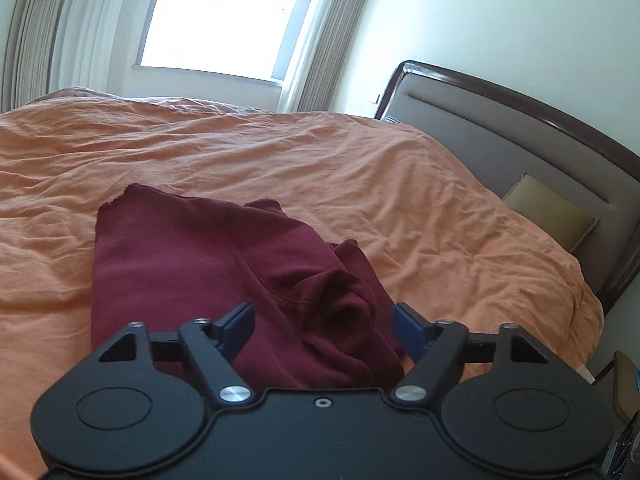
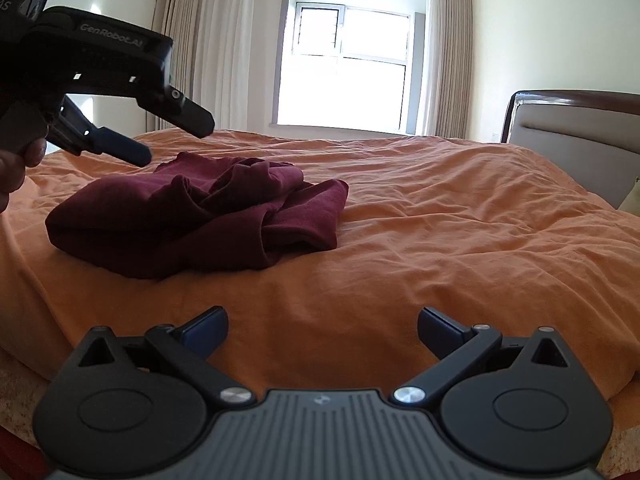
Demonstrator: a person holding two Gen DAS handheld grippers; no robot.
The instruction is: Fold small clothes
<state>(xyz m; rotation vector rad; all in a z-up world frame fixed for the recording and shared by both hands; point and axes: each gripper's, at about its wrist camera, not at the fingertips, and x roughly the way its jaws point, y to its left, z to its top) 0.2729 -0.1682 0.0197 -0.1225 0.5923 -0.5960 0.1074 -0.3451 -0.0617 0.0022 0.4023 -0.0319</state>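
Note:
A crumpled maroon garment lies on the orange bedspread. My left gripper is open and hovers just above the garment's near edge, holding nothing. In the right wrist view the garment lies in a heap at the left, with the left gripper above its far left side. My right gripper is open and empty, over bare bedspread near the bed's front edge, to the right of the garment.
A padded headboard with a dark wooden frame stands at the right, with an olive cushion against it. A bright window with curtains is beyond the far side of the bed.

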